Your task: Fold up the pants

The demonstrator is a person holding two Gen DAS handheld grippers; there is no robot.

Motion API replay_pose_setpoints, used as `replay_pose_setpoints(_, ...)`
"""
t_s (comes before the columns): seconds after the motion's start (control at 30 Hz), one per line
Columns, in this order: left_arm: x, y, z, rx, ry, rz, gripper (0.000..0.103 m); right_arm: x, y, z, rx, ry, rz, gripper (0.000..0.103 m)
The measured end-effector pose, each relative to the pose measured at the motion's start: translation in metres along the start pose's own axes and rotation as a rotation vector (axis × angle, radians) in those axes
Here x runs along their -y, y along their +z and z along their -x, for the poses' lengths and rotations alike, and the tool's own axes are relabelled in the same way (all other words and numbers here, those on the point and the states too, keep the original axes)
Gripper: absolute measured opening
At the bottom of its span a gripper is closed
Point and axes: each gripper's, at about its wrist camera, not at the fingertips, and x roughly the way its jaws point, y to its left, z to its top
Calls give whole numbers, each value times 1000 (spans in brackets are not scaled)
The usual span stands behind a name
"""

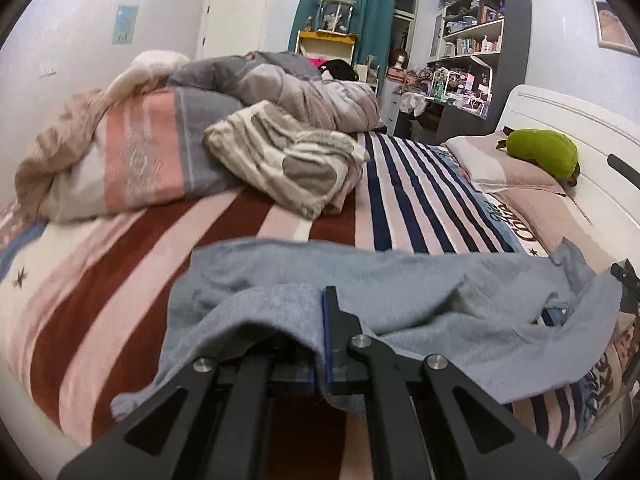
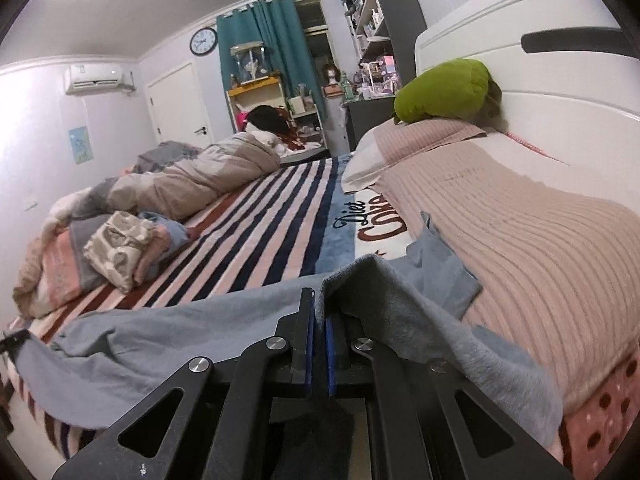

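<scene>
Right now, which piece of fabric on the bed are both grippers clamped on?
The plain grey-blue pants. The left gripper and right gripper pinch them; the patterned folded blanket lies untouched farther back.

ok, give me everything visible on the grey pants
The pants are light blue-grey, soft, fleecy-looking knit, crumpled and spread across the near edge of the striped blanket. Both grippers are shut on the fabric: the left gripper pinches one raised fold, the right gripper another, cloth draping over its fingers. One flat end lies against the pink ribbed pillow.
</scene>
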Motion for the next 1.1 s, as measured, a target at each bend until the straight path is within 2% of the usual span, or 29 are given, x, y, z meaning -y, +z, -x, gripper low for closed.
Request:
replay_pose_setpoints(0.3, 16, 43, -68, 15, 43, -76, 1, 7, 19, -64, -31, -62, 38, 0)
replay_pose_setpoints(0.57, 21, 52, -136, -30, 94, -96, 1, 10, 23, -125, -81, -101, 80, 0)
replay_pose_setpoints(0.83, 15, 56, -168, -45, 157, -86, 1, -8, 44, -164, -71, -143, 176, 0)
replay_pose_setpoints(1.0, 14, 56, -190, -100, 176, -95, 2, -20, 50, -188, -102, -161, 231, 0)
replay_pose_setpoints(1.03, 14, 55, -193, -109, 177, -97, 2, -21, 48, -195, -124, -162, 238, 3)
replay_pose_setpoints(1.07, 14, 54, -195, -116, 177, -100, 2, -20, 47, -200, -137, -161, 242, 15)
replay_pose_setpoints(1.1, 14, 54, -197, -126, 179, -106, 3, -20, 46, -203, -144, -164, 248, 36)
